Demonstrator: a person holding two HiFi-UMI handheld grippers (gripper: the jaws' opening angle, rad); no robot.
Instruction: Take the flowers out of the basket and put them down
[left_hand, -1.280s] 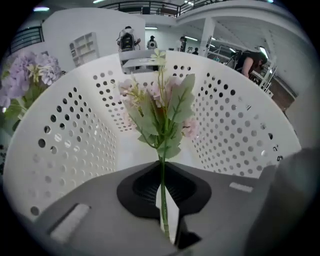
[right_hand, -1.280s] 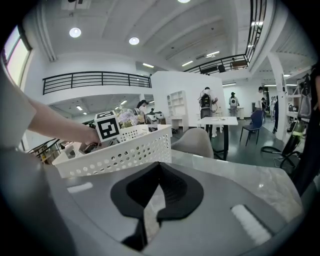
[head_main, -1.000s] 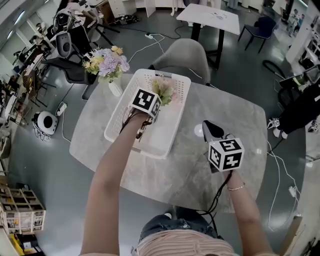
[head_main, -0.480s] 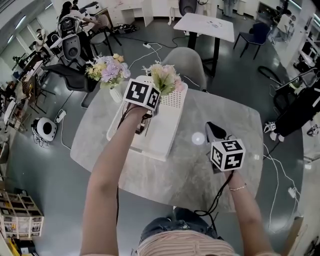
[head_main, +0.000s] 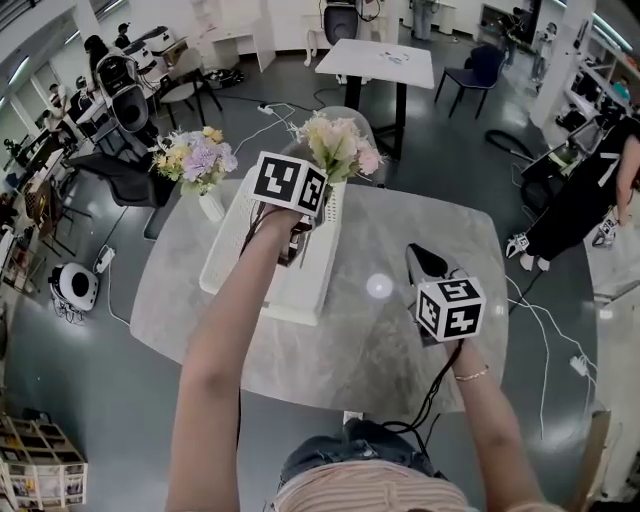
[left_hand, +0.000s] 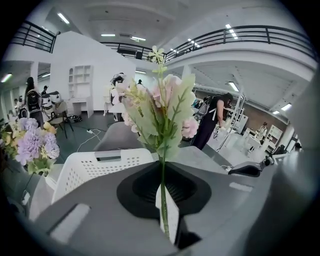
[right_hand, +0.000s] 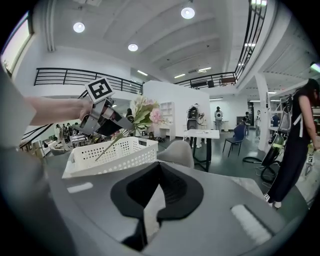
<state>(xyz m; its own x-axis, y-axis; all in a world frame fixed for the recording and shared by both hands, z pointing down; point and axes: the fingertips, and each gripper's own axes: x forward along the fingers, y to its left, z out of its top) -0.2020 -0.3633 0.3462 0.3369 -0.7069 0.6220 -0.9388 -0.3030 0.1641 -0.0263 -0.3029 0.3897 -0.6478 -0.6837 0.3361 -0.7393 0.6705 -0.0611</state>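
My right claw (right_hand: 150, 202) hovers empty over the grey, marbled counter (head_main: 400, 340), its jaws pinched together. My left claw (left_hand: 163, 202) is narrowed onto the thin green stem of the pale pink flowers (left_hand: 165, 100). It holds them upright above the white perforated basket (head_main: 295, 285) (a lilac bouquet (head_main: 192, 160) stands beside it). Beyond lies a railed hall.

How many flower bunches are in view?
2. Pink bunch, stem clamped in the left gripper, above the basket; purple-yellow bunch in a vase left of the basket. Basket floor partly hidden.
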